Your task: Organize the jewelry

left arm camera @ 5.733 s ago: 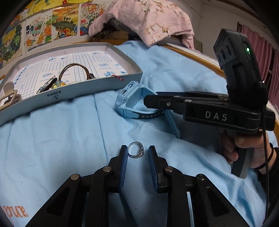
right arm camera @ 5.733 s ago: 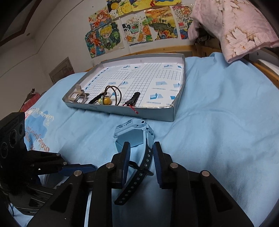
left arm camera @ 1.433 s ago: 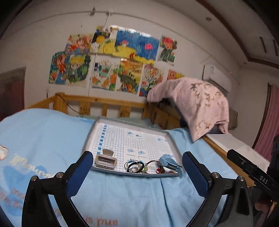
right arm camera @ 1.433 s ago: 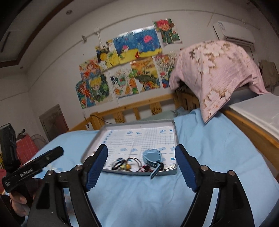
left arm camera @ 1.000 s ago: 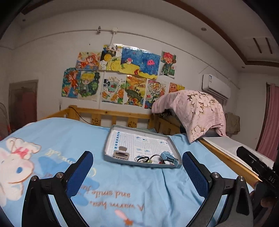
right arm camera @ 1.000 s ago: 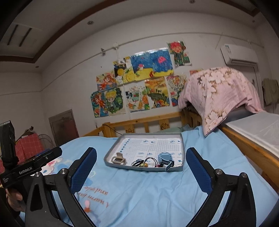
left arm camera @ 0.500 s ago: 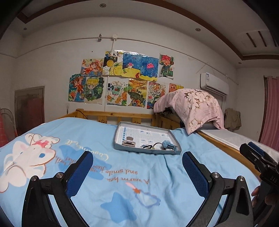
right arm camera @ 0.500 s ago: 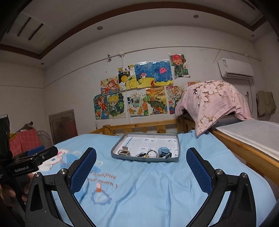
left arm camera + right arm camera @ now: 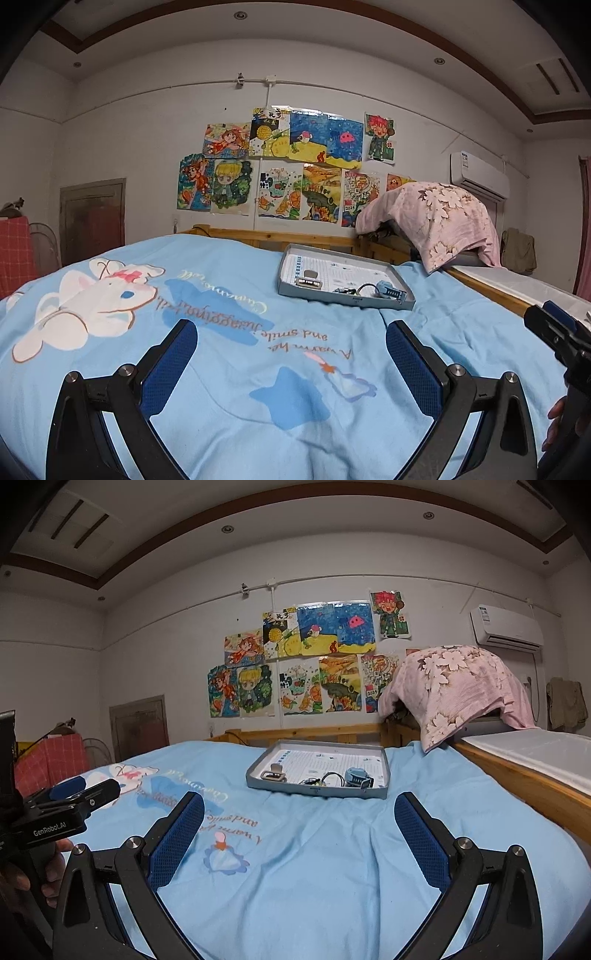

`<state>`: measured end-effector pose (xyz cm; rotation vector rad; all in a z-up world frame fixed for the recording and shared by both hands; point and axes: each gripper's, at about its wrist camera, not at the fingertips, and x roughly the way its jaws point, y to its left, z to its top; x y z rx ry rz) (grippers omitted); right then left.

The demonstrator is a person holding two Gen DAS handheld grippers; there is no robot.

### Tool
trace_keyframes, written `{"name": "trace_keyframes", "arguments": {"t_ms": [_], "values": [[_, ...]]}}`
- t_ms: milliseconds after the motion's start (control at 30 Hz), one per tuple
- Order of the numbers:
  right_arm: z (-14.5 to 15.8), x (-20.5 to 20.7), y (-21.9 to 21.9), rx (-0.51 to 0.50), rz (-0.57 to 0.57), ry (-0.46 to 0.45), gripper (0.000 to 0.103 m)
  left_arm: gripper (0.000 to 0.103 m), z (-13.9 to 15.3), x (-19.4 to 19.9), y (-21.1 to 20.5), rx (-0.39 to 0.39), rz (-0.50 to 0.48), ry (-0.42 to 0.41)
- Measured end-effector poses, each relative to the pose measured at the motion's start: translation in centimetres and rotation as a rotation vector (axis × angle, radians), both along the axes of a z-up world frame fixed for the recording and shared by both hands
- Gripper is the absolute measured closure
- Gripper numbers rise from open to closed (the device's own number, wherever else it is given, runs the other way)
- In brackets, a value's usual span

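Though tray [image 9: 317, 793] far, contents small, indistinct; both grippers' fingers [image 9: 168, 363] [image 9: 421, 836] spread wide, empty

Both tools are black plastic. The left gripper [image 9: 291, 354] and right gripper [image 9: 299, 827] each have two fingers with blue textured pads [image 9: 177, 842] and round silver screws [image 9: 126, 369]. One body carries white letters "GenRobot.AI" [image 9: 50, 830].

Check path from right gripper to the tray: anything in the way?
Nothing visible. Only bare blue bedsheet lies between the open right gripper and the grey tray. The left gripper sits off to the left side, clear of that line.
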<state>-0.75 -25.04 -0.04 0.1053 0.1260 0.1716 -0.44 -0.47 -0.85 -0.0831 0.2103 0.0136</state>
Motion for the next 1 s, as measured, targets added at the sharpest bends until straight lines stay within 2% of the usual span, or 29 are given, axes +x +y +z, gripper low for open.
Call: {"name": "trace_keyframes", "arguments": {"t_ms": [233,1000], "values": [[-1.2,0.2,-0.5,0.027,0.003,0.022,0.002,0.000,-0.9,0.1,-0.9,0.049,-0.011,0.011],[-2.2,1.0,-0.3,0.016,0.009,0.050,0.002,0.000,-1.7,0.7,-0.2,0.036,-0.008,0.037]]}}
